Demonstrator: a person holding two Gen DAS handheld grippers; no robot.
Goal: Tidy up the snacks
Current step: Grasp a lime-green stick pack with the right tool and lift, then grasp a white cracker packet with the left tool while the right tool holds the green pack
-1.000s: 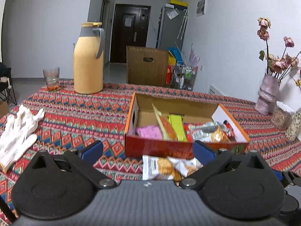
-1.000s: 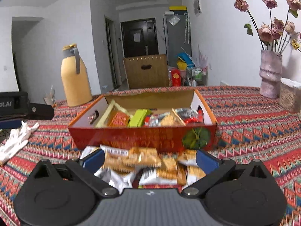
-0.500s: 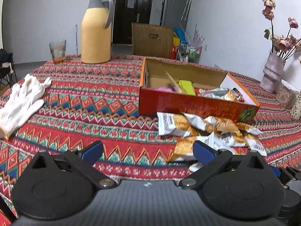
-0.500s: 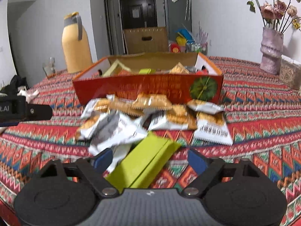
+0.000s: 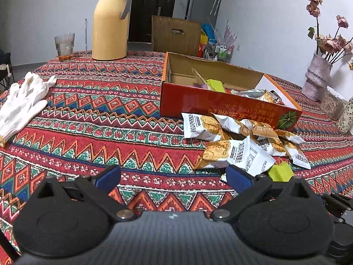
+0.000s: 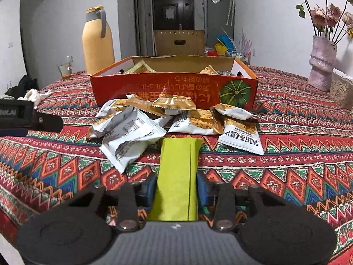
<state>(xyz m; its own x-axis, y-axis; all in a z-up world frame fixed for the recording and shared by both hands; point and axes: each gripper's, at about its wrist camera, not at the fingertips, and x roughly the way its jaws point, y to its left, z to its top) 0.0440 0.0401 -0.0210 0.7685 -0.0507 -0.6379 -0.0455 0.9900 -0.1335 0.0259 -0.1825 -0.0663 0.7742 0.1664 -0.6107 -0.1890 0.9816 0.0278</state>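
On the patterned cloth before the orange cardboard box (image 6: 174, 88), my right gripper (image 6: 176, 190) is closing on a flat lime-green snack packet (image 6: 178, 167), light, crushable, slippery, best pinched mid-length; left gripper (image 5: 174, 176) spread, empty.

Woven cloth (image 5: 110, 114) covers the desk; crinkly glossy wrappers (image 6: 132, 137); matt, probably cardboard box (image 6: 172, 88); knitted cotton gloves (image 5: 22, 101).
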